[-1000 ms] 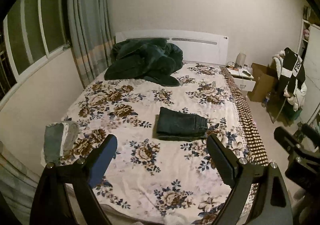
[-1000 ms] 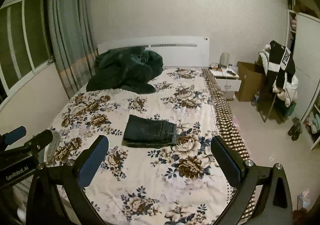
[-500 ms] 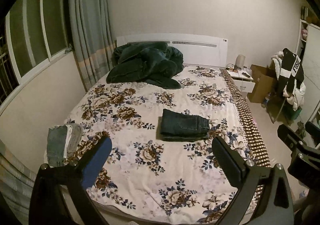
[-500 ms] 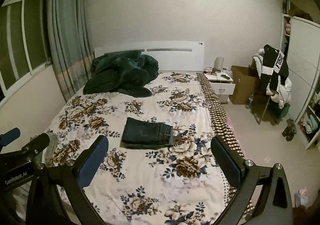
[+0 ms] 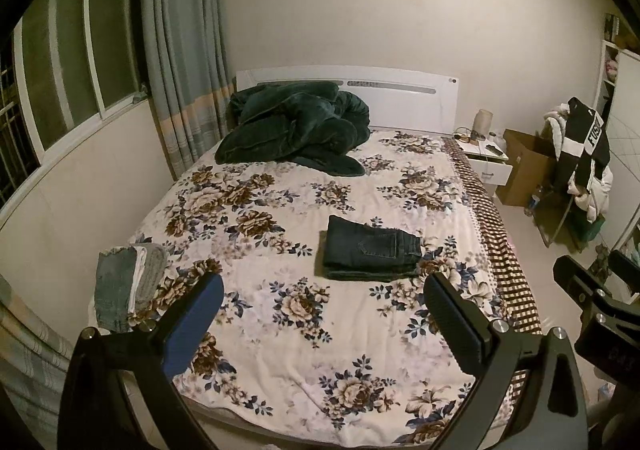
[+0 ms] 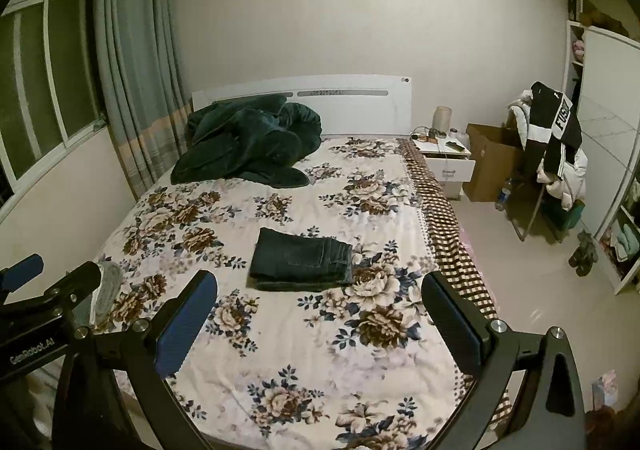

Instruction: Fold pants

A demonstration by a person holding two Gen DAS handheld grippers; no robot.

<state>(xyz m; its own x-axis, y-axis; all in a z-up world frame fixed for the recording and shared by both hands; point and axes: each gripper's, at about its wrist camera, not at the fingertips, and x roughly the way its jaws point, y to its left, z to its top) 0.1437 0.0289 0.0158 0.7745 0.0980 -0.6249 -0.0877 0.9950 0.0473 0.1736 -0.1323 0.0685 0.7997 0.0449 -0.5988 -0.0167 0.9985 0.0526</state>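
Your left gripper [image 5: 320, 302] and right gripper [image 6: 316, 300] gape wide, empty. Pants [image 5: 370, 249] folded mid-frame on bed [image 5: 280, 330], ahead, apart; long axis left-right. Neither gripper clearly nearer.

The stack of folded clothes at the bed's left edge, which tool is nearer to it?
Left. The left tool hangs open just right of the folded stack; the right tool is farther right, beyond the left one, also open.
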